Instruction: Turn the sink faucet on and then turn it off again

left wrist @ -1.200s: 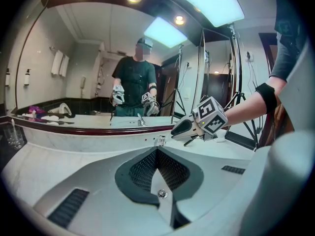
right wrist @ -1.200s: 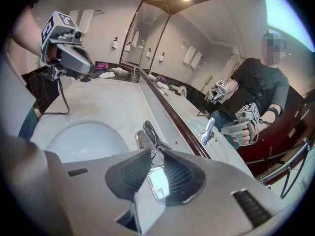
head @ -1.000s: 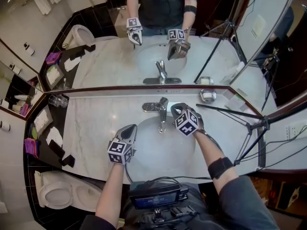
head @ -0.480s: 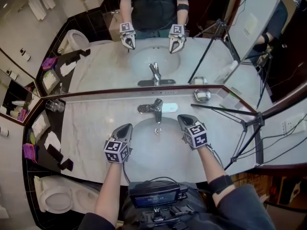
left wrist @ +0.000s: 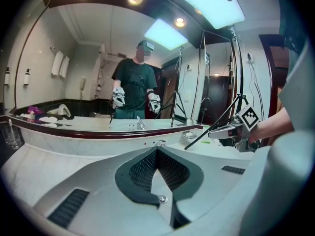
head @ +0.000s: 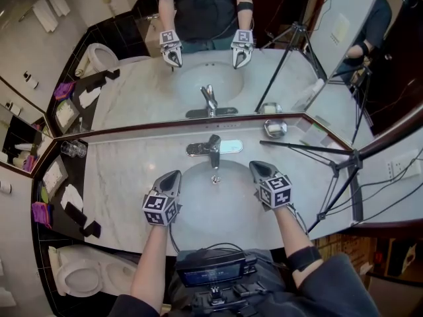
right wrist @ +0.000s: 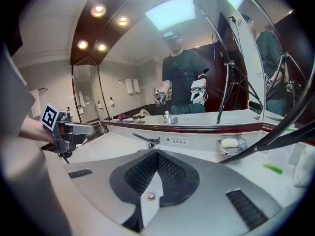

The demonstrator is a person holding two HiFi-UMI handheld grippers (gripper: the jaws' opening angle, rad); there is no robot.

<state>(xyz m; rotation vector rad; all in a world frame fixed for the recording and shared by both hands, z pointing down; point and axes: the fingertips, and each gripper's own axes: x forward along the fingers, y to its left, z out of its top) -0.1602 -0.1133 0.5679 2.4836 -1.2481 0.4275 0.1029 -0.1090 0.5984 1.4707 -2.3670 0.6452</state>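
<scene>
Nearest me, I am reaching both forearms over the front edge of the marble counter [head: 125,183], each hand carrying a gripper tilted slightly downward. I am holding the left gripper [head: 174,177] above the left side of the sink basin [head: 215,207], its jaws pressed together on nothing. The right gripper [head: 255,168] is hovering above the basin's right side, its jaws likewise closed and empty. The faucet [head: 213,149] is standing at the basin's back rim, between and just beyond the two tips, touched by neither. Farther back, a soap dish [head: 276,129] is sitting right of the faucet, a glass [head: 73,149] at the counter's far left, and a tripod [head: 330,170] is leaning across the right end. A toilet [head: 79,269] is showing at the lower left. Behind everything, the mirror [head: 132,84] is reflecting me and both grippers.
</scene>
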